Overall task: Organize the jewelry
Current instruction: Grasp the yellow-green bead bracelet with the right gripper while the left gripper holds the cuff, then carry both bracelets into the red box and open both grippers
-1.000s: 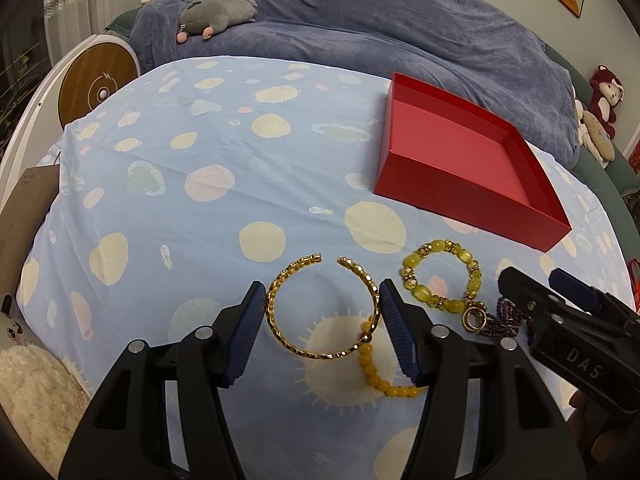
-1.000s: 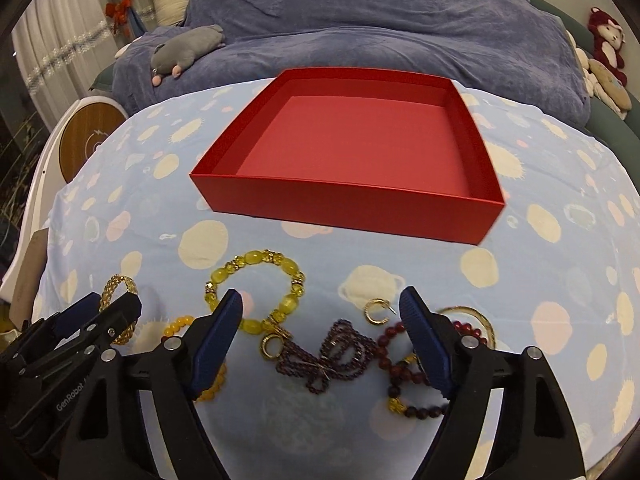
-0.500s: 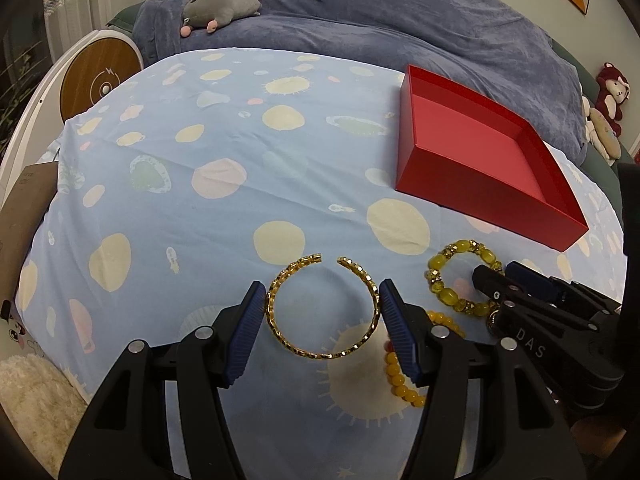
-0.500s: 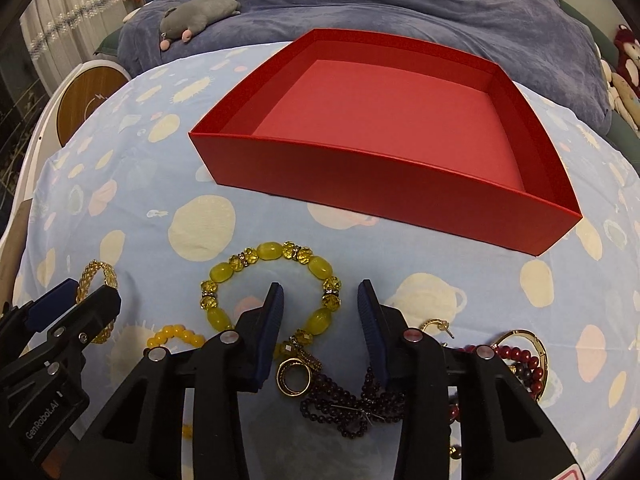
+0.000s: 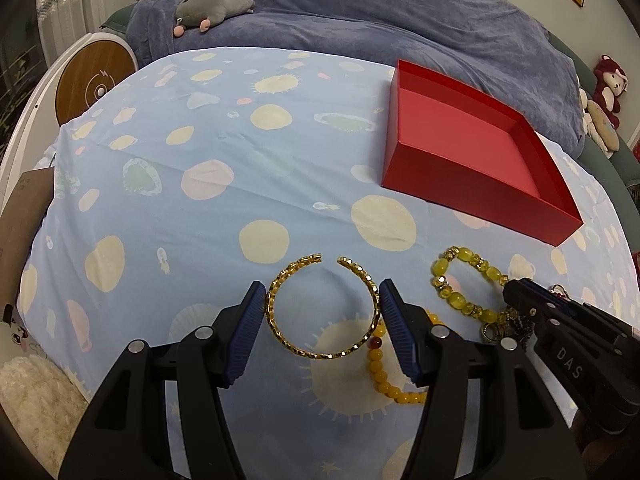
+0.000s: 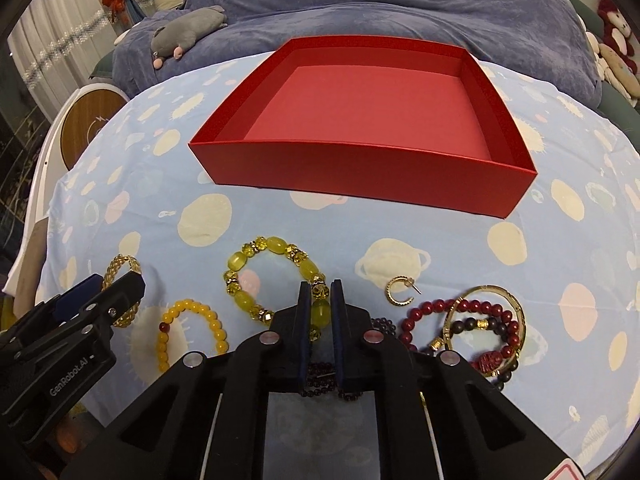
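On the spotted sheet (image 5: 208, 168), right tool (image 6: 319, 304) clamped on yellow bead bracelet (image 6: 256, 252); left tool (image 5: 322, 320) part-open, flanking gold bangle (image 5: 280, 336)

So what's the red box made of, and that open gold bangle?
The red box looks like matte cardboard: thin, flat walls with sharp folded corners and no shine. The open gold bangle looks like polished metal, maybe gold-plated: its faceted links glint.
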{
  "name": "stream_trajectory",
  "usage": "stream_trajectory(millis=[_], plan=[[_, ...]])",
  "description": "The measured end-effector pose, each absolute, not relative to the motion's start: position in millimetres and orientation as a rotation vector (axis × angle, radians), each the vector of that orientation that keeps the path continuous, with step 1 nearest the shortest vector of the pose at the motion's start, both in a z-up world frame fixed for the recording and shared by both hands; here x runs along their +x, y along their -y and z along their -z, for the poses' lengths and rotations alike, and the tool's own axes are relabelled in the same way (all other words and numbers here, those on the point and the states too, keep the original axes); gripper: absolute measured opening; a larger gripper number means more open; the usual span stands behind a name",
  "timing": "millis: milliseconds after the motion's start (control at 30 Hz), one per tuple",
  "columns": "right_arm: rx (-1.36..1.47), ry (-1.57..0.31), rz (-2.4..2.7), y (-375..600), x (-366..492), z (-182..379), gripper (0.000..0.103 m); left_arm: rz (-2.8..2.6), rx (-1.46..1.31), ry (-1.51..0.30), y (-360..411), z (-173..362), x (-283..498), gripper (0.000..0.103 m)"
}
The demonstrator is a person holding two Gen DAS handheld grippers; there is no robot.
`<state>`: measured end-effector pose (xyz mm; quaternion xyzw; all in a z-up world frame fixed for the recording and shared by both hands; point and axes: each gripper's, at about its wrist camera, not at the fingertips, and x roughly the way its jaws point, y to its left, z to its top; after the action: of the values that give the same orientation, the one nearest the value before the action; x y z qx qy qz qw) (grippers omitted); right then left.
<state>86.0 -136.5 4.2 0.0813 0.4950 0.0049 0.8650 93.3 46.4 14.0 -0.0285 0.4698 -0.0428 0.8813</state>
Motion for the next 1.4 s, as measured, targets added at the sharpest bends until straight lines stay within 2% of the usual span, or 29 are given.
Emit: stream_trajectory(millis=[900,1133,1400], plan=[[0.192,-0.954,0.008,191.7,28.5,-96.1,0.009,0.24,0.017,-0.96,11.5,-77.7,79.8,0.056],[0.159,-0.915,-0.023,205.6,67.7,-122.4,0.009,0.339,0.031,-0.941,42.3,-103.8,126.5,0.056],[0.153,-0.856,-0.041,221.7,166.4,-142.1,0.009,0.378,0.062,-0.908,77.5,-113.9,218.0,0.056]])
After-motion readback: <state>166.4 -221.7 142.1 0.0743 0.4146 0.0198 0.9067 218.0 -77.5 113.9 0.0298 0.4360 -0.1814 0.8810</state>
